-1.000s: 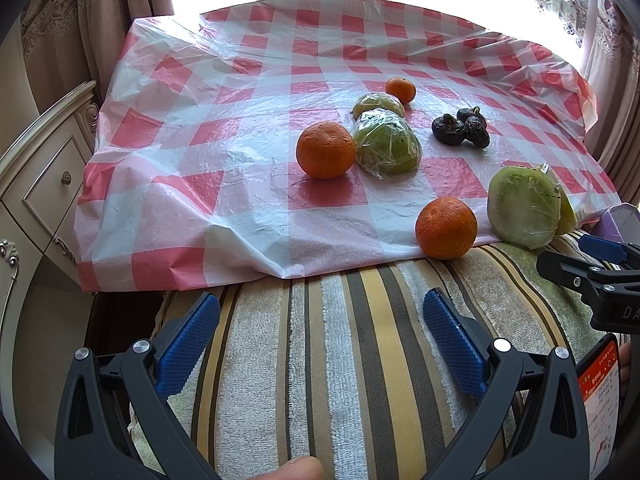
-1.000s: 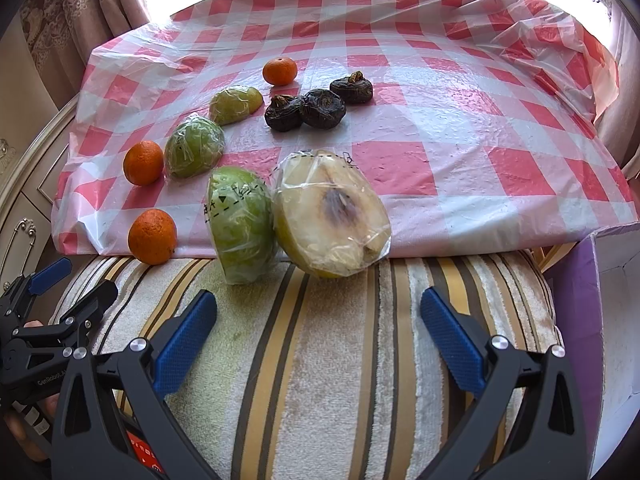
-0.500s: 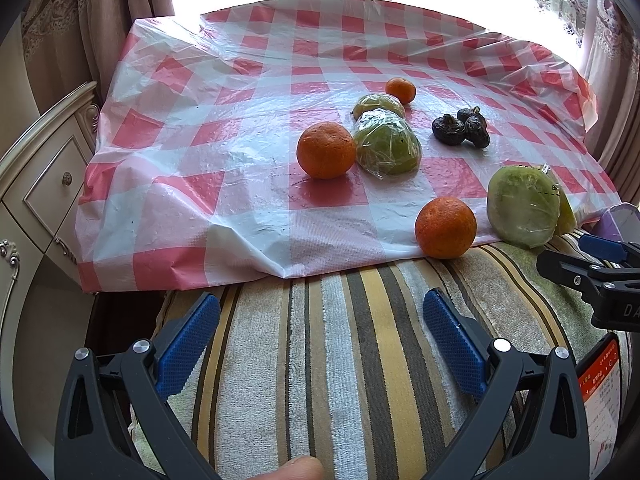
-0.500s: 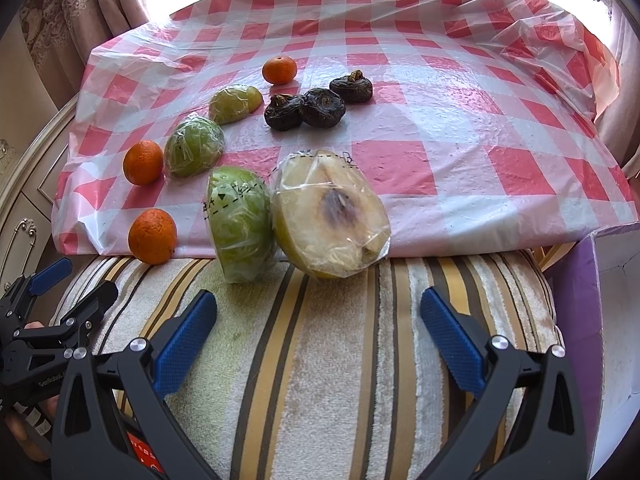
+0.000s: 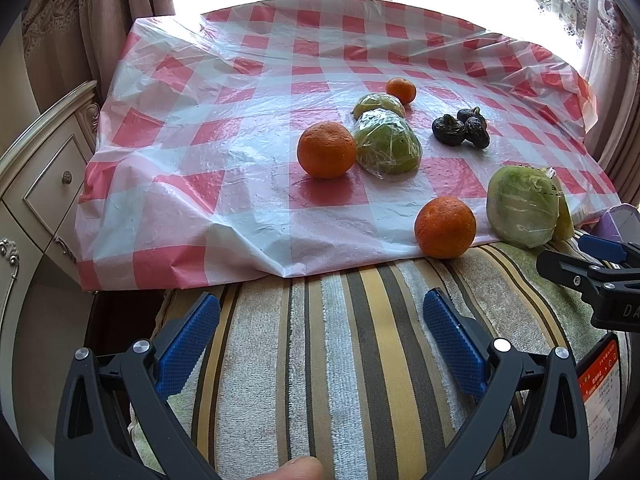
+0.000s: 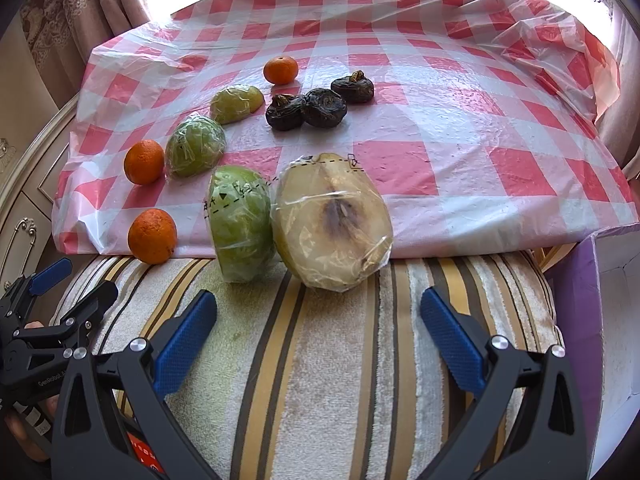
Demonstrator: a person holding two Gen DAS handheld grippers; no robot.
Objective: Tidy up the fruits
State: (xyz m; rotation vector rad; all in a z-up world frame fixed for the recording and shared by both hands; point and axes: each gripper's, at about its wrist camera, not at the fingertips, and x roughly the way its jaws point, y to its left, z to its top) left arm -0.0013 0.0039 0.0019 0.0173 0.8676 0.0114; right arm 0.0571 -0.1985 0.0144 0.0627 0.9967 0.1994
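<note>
The left gripper (image 5: 322,334) is held low and level over a striped towel (image 5: 360,360), its blue-padded jaws spread wide and empty; a fingertip of the holding hand shows at the near edge. The right gripper (image 6: 318,332) sits in the same pose to its right, jaws equally wide, gripping nothing and touching nothing; each gripper shows at the side of the other's view.

Beyond the towel lies a red-and-white checked plastic cloth (image 6: 460,128) covering the tabletop. Three oranges lie on the left: one at the near edge where cloth meets towel (image 6: 152,235), one farther back (image 6: 144,161), and a smaller one far off (image 6: 281,70). There are four film-wrapped fruit halves: a green one (image 6: 242,224) touching a pale cut-face one (image 6: 334,220), both straddling the cloth's near edge straight ahead of the right gripper, then a green one (image 6: 195,151) just beside the middle orange, and a smaller one (image 6: 236,103) behind it. Three dark wrinkled fruits (image 6: 322,106) cluster near the centre, the left two touching. A purple box (image 6: 580,320) stands at the near right.
</note>
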